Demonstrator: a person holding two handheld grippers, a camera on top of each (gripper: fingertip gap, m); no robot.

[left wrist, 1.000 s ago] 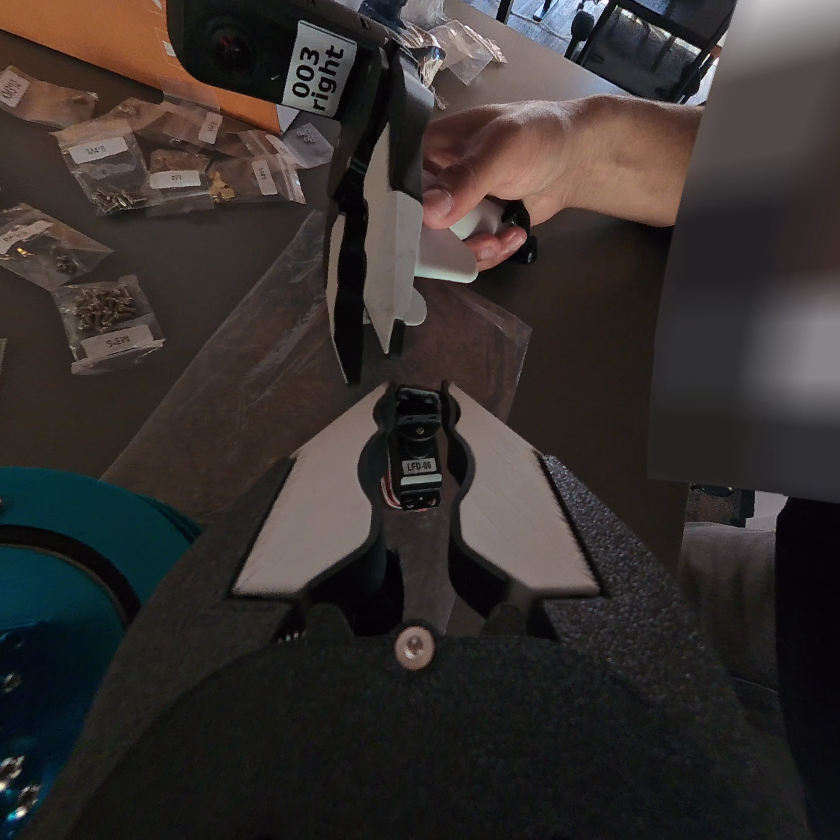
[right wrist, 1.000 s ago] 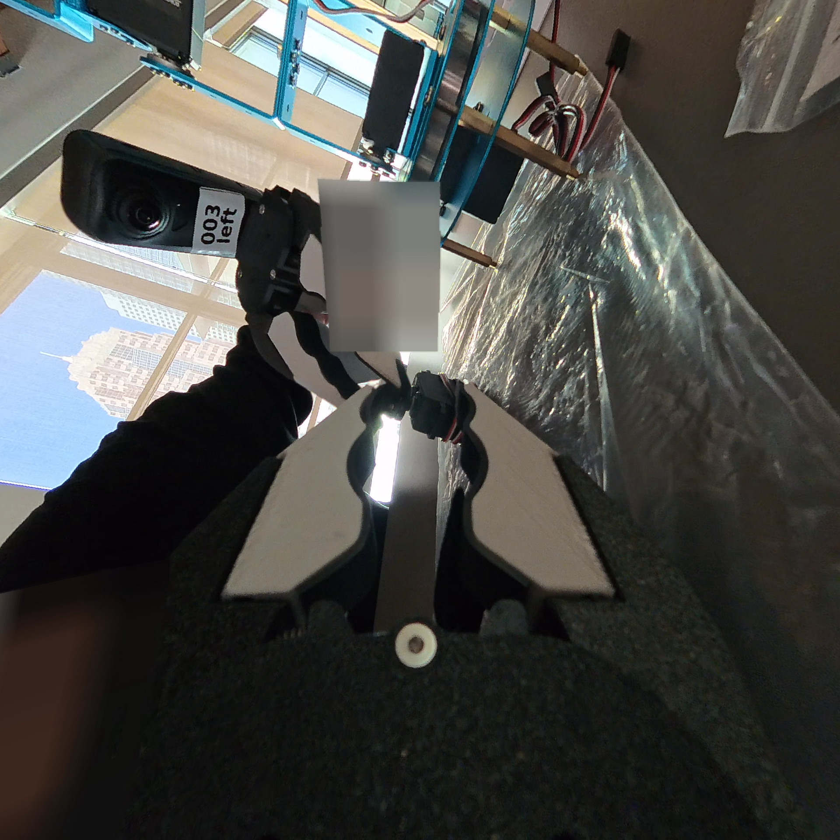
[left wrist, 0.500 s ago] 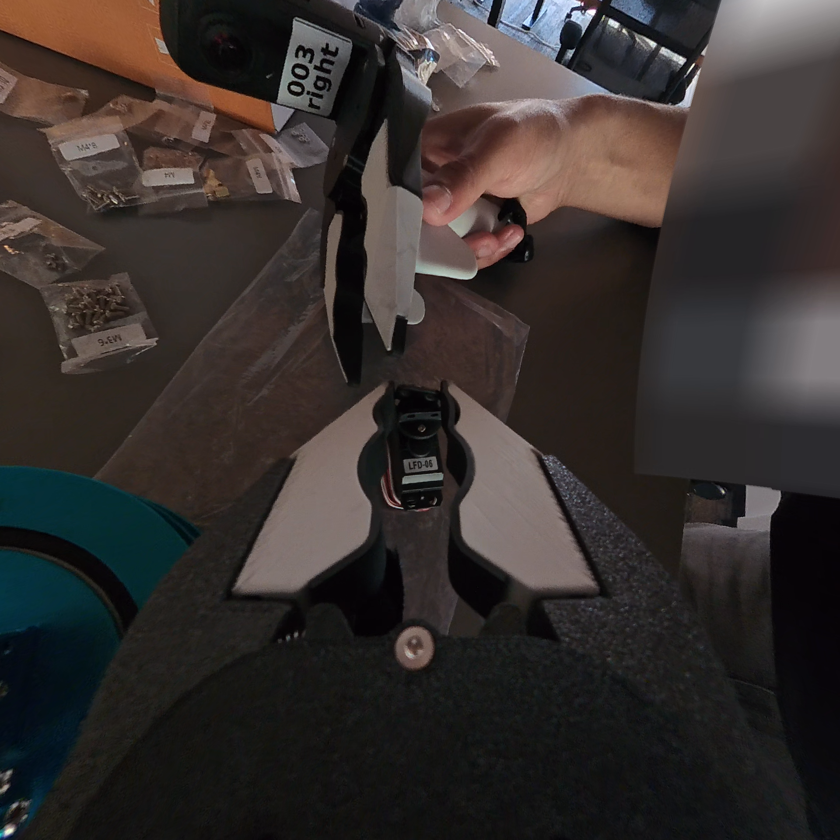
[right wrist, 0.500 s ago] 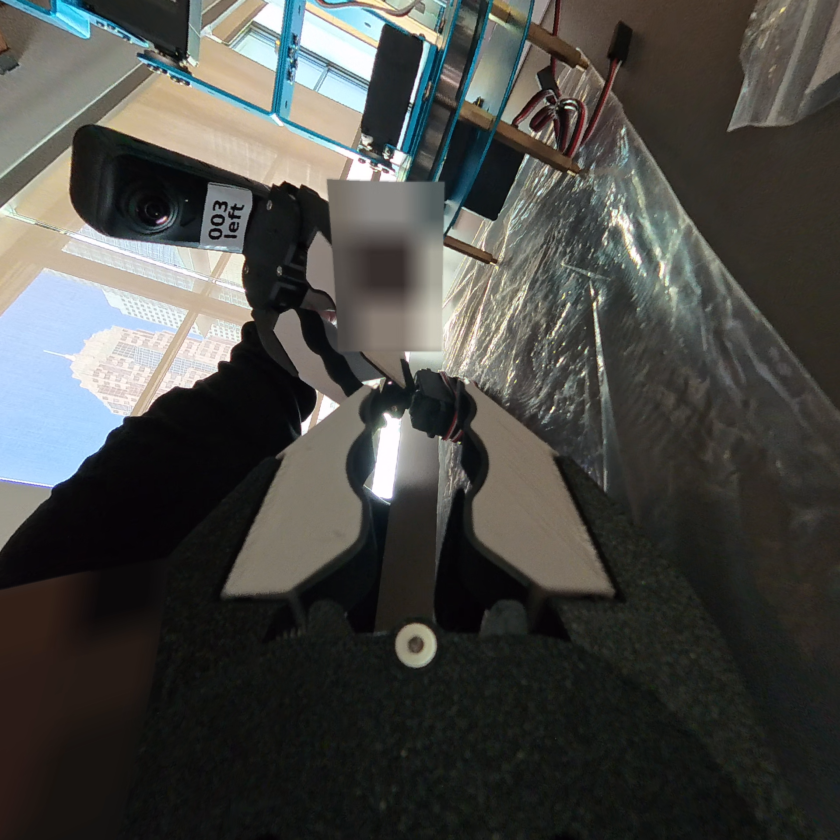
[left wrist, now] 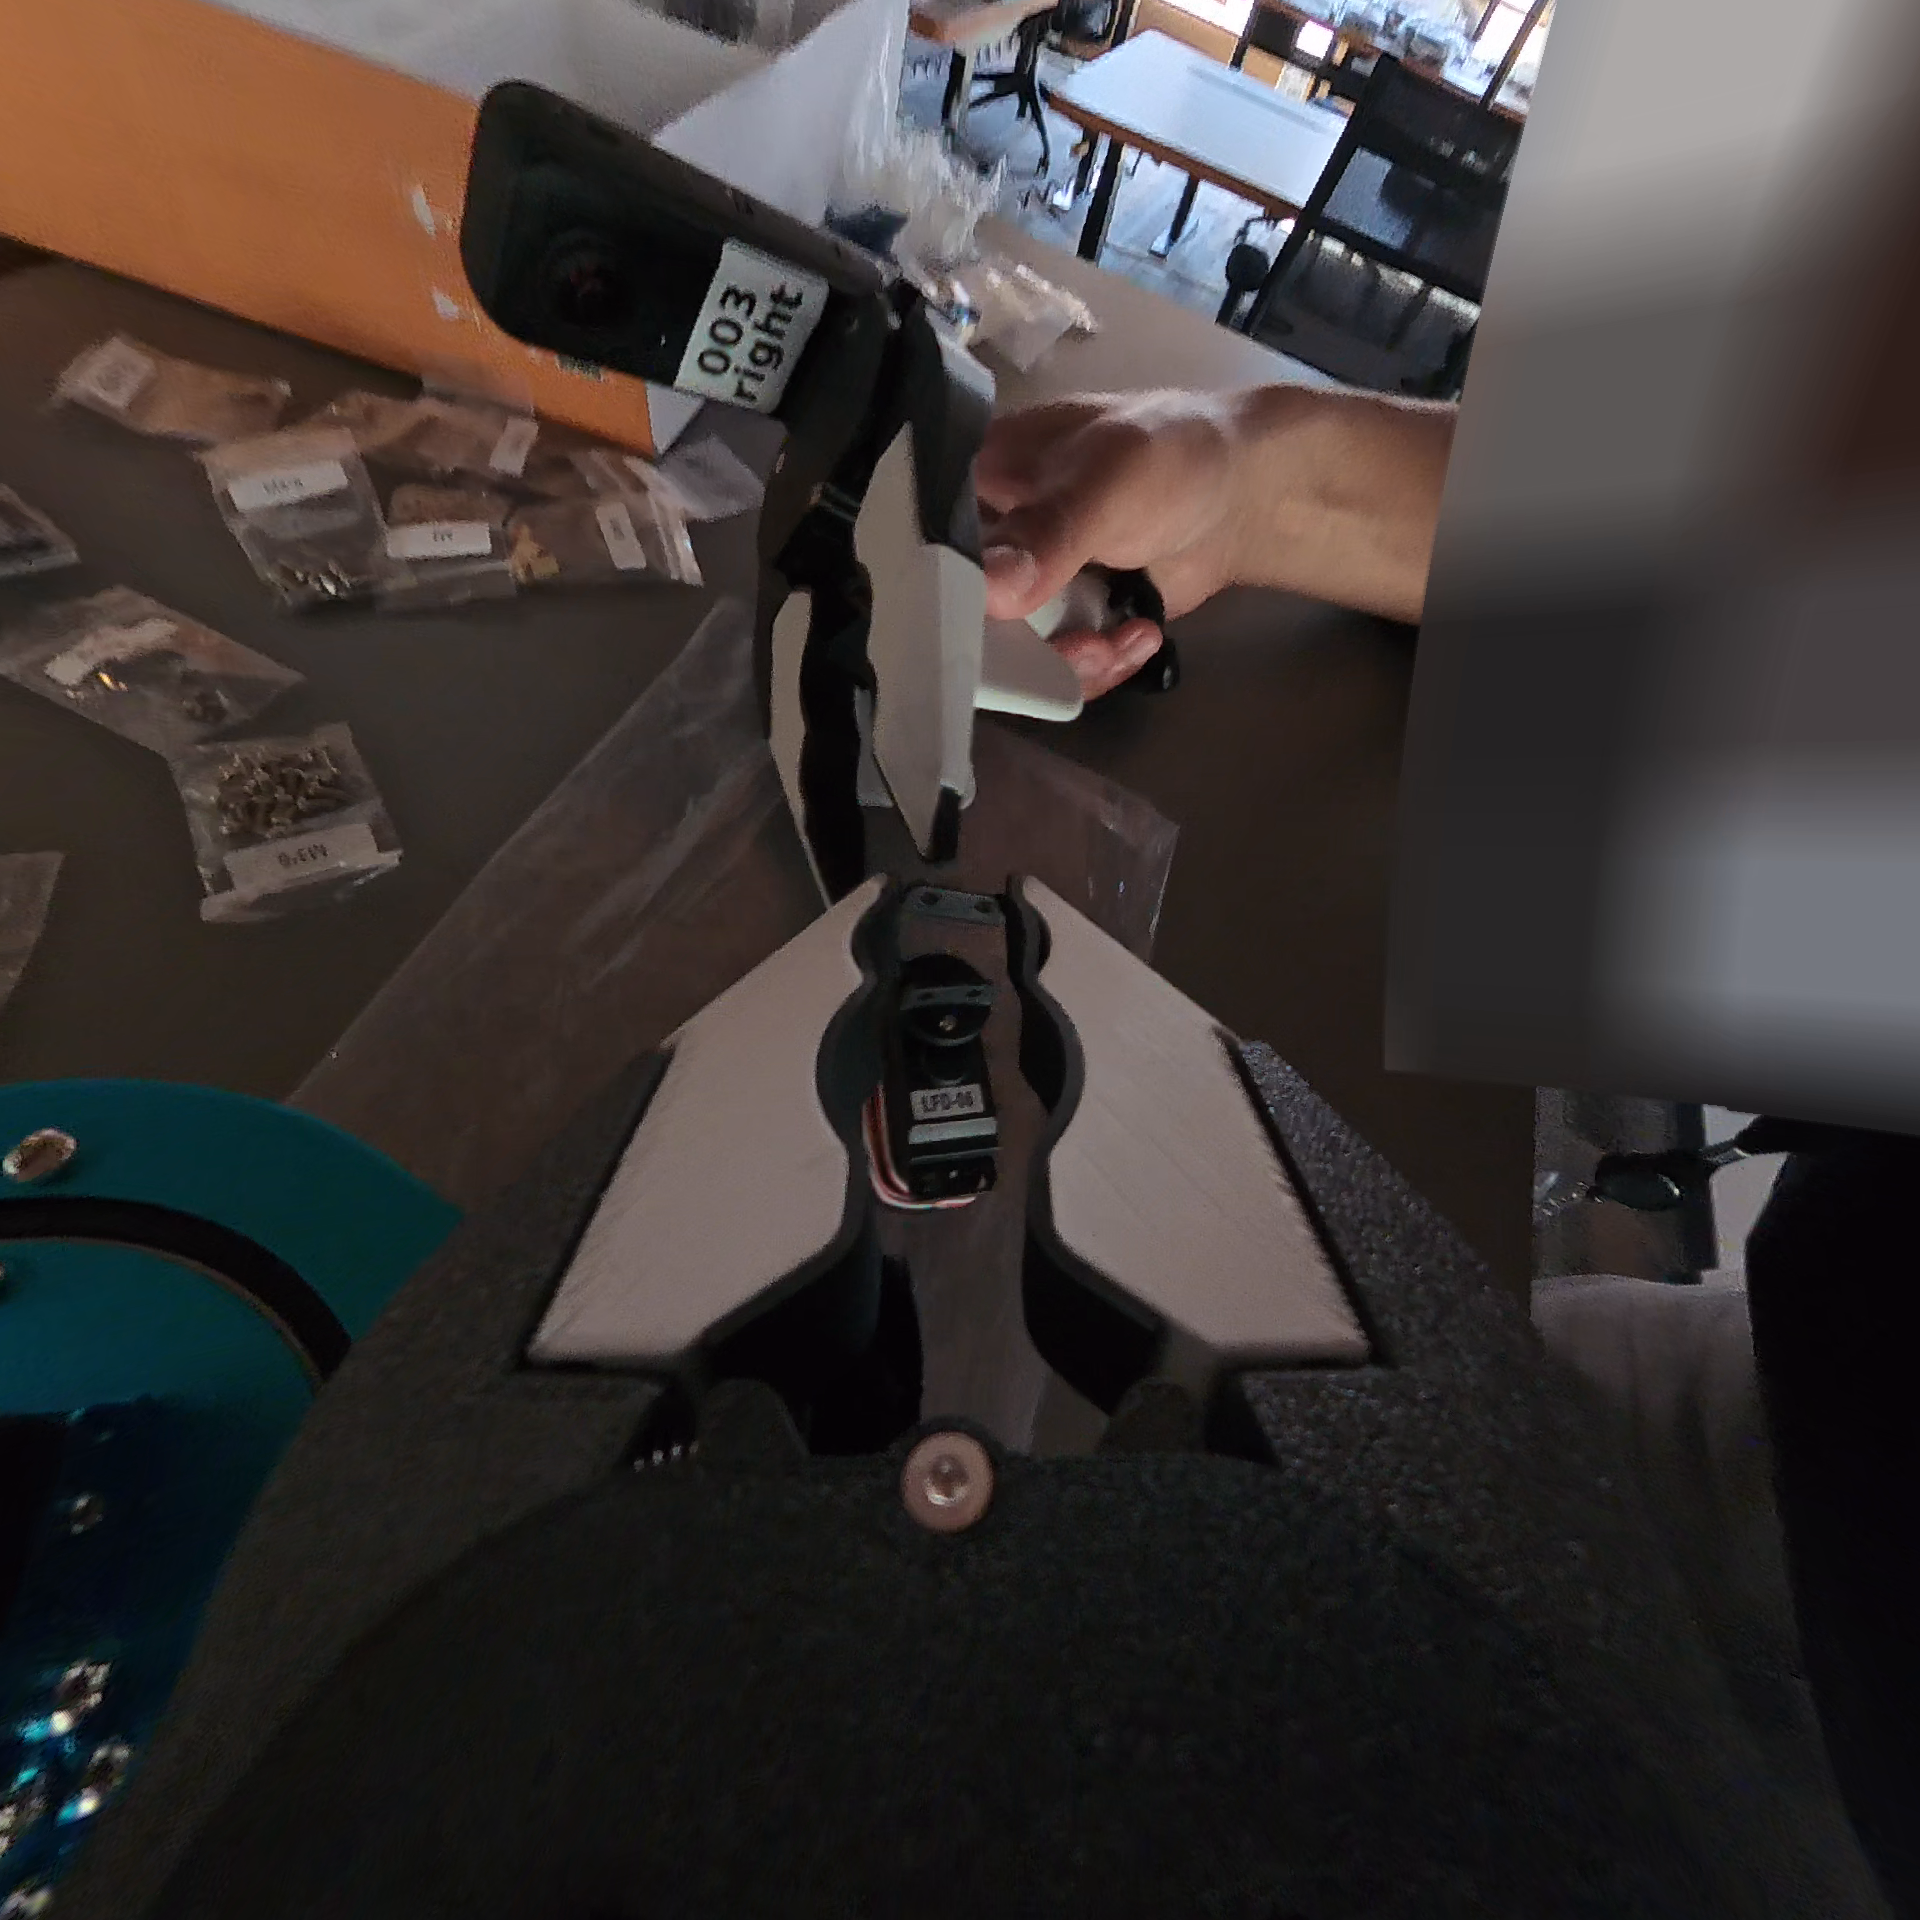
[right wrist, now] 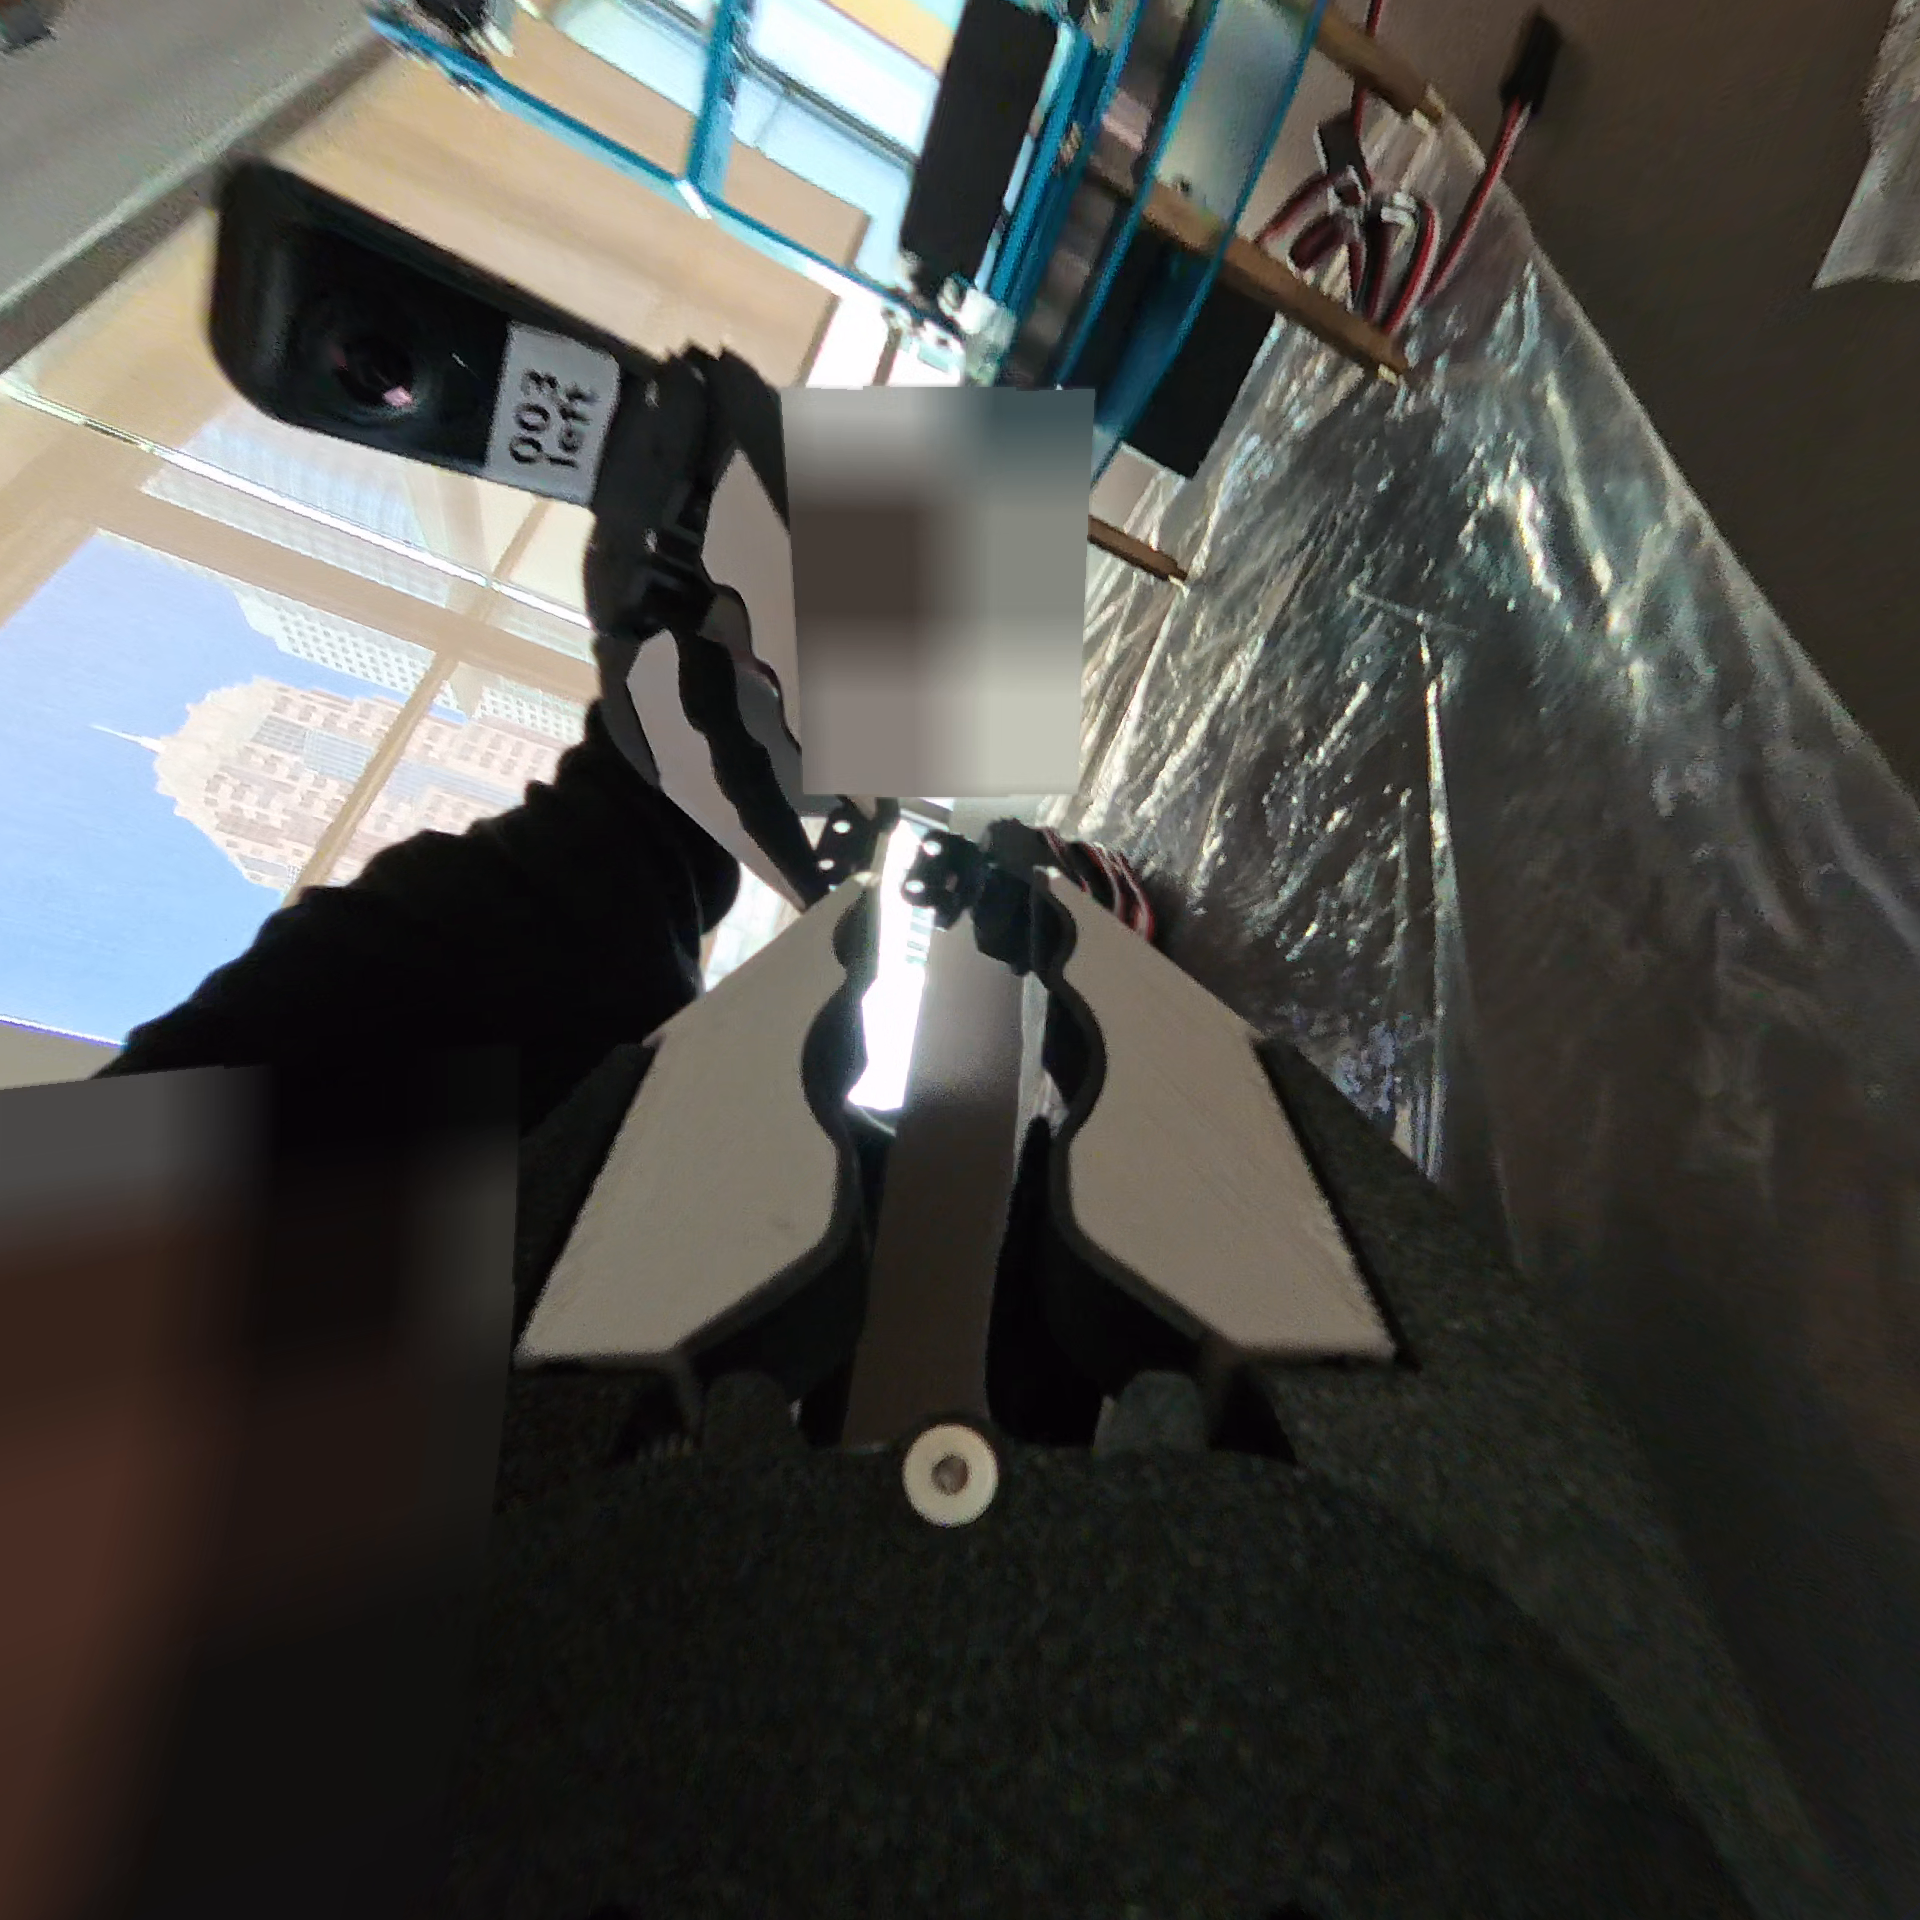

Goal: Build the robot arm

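My left gripper (left wrist: 951,894) is shut on a small black servo (left wrist: 945,1101) with a white label and red and white wires, held lengthwise between its fingers. My right gripper (left wrist: 883,857), held by a bare hand (left wrist: 1122,499), points down at the servo's far end. In the right wrist view my right gripper (right wrist: 954,883) stands narrowly open astride that end of the servo (right wrist: 1003,914), with light showing between its left finger and the servo. The left gripper (right wrist: 826,857) comes in there from the upper left.
Both grippers are above a clear plastic sheet (left wrist: 582,935) on a dark table. Several small bags of screws (left wrist: 291,810) and an orange box (left wrist: 260,177) lie left and behind. A teal disc (left wrist: 187,1226) is at the near left. A blue-framed assembly (right wrist: 1049,208) with brass standoffs and loose wires (right wrist: 1351,218) stands close by.
Both views have shifted and blurred: the left gripper has tilted up and more of the room shows. The right gripper's jaws have narrowed slightly around the servo's end. The servo stays in the left gripper.
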